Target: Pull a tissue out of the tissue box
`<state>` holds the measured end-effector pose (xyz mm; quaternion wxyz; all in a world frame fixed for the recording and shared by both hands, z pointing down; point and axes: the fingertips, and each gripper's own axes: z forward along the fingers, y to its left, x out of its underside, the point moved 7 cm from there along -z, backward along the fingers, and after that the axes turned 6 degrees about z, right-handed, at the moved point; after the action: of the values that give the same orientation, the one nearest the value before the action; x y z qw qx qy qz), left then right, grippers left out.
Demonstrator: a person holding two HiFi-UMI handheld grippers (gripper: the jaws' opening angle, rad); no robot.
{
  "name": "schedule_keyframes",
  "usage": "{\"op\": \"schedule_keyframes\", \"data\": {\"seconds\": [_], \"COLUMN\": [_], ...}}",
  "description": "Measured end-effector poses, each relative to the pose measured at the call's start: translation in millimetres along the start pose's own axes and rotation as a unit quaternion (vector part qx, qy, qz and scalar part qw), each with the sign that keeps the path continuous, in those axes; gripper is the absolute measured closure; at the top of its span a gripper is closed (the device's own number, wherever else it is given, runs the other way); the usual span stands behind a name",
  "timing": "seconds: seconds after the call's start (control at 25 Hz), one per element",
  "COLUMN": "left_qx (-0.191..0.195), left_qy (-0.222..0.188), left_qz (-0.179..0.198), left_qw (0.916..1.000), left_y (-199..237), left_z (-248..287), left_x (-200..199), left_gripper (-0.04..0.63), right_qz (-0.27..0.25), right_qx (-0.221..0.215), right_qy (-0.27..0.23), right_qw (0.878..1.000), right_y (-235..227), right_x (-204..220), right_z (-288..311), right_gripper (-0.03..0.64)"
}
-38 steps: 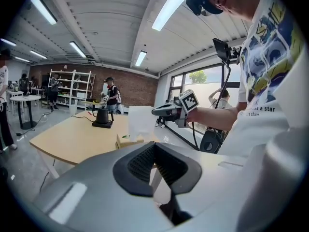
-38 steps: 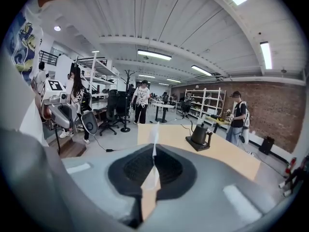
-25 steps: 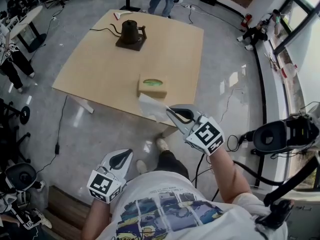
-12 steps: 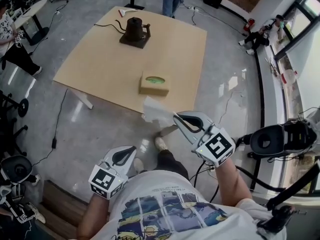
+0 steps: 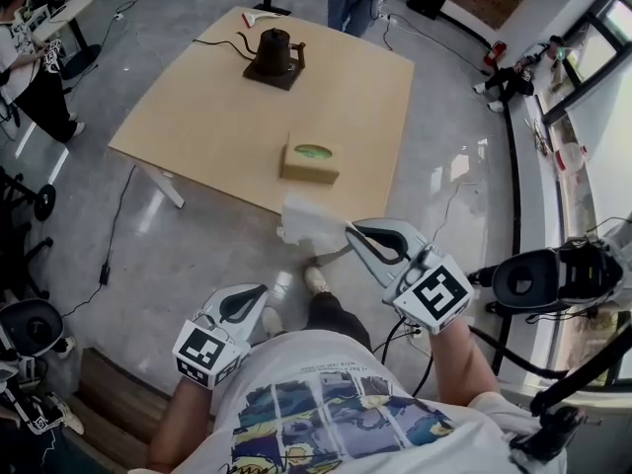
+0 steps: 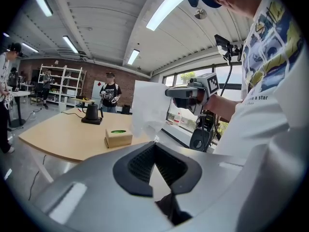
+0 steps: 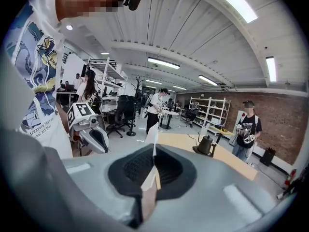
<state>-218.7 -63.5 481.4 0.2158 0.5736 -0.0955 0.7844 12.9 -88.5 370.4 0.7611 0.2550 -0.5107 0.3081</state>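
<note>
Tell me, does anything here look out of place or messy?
Only one thing: a crumpled white tissue hangs in mid-air past the near edge of the table, pinched in the shut right gripper and clear of the tissue box. The box lies flat, the kettle stands upright, and nothing looks spilled.

The grey right gripper [image 5: 350, 231], arm reaching forward, has its 2 jaws clamped on a thin white tissue [image 5: 308, 223]. The grey left gripper [image 5: 259, 291] sits near the torso, jaws together.
</note>
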Motion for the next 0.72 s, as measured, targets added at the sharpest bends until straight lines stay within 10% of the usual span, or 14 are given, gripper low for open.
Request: {"op": "schedule_keyframes", "data": {"seconds": [0.72], "left_qx": [-0.029], "left_qy": [-0.009], "left_qz": [-0.010], "left_qw": [0.9995], "left_y": [5.1], "left_z": [-32.9], "left_x": [16.7], "left_gripper": [0.594], "right_qz": [-0.022], "right_qx": [-0.015], "right_qy": [0.004], "right_qw": [1.000], "right_y": [29.2], "right_x": [-12.2], "right_z": [12.0], "right_gripper": [0.614]}}
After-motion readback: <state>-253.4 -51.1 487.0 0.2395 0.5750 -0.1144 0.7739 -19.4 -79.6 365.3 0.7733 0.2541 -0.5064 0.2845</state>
